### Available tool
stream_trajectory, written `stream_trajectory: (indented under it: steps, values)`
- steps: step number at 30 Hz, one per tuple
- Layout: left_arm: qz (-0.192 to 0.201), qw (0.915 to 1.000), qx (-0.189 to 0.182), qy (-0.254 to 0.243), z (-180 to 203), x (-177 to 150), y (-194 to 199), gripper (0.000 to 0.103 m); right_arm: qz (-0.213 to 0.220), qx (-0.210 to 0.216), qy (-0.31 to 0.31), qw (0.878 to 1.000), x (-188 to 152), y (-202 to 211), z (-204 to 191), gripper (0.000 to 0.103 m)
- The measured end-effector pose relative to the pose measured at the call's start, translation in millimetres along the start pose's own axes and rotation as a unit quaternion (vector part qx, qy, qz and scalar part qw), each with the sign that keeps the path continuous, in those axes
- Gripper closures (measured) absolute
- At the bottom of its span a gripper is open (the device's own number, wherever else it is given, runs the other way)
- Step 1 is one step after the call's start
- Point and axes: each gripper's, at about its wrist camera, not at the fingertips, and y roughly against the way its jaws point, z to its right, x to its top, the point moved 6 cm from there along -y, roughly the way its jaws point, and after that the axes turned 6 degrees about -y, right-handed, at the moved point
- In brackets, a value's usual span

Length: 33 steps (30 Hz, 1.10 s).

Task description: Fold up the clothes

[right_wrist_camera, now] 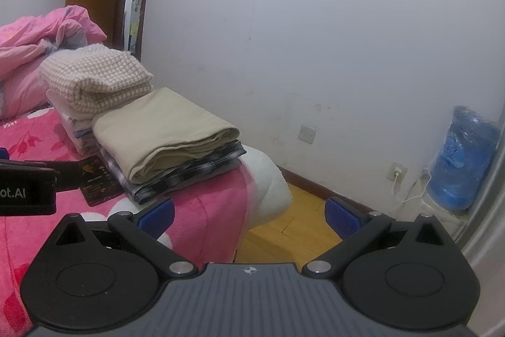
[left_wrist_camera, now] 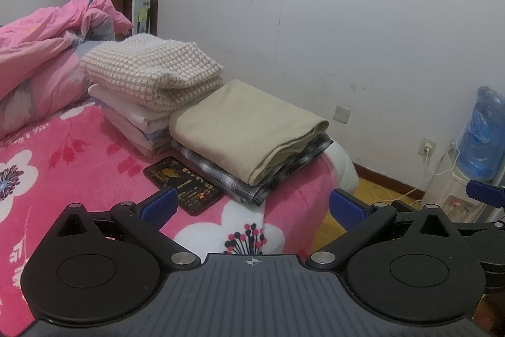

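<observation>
Two piles of folded clothes sit at the bed's far corner. A beige folded garment [left_wrist_camera: 243, 123] [right_wrist_camera: 164, 128] lies on a plaid shirt [left_wrist_camera: 252, 179] [right_wrist_camera: 176, 172]. Behind it a checked knit piece [left_wrist_camera: 148, 68] [right_wrist_camera: 98, 75] tops a stack of pale folded clothes [left_wrist_camera: 132, 119]. My left gripper [left_wrist_camera: 252, 207] hovers open above the pink bedspread, short of the piles, holding nothing. My right gripper [right_wrist_camera: 249, 212] is open and empty over the bed's edge and the floor. The left gripper's body [right_wrist_camera: 28, 185] shows at the left of the right wrist view.
A dark phone [left_wrist_camera: 184, 183] [right_wrist_camera: 94, 180] lies on the flowered pink bedspread [left_wrist_camera: 63, 153] before the piles. A crumpled pink quilt [left_wrist_camera: 47, 33] sits at the back left. A water dispenser with a blue bottle [right_wrist_camera: 460, 160] stands by the wall, on wooden floor [right_wrist_camera: 293, 226].
</observation>
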Motion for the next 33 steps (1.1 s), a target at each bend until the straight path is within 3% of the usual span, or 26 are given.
stream_trajectory:
  steps: [33]
  values:
    - [-0.003, 0.9999, 0.0, 0.014, -1.1, -0.9, -3.6, 0.0, -0.006, 0.0, 0.002, 1.0, 2.1, -4.9, -1.0, 0.0]
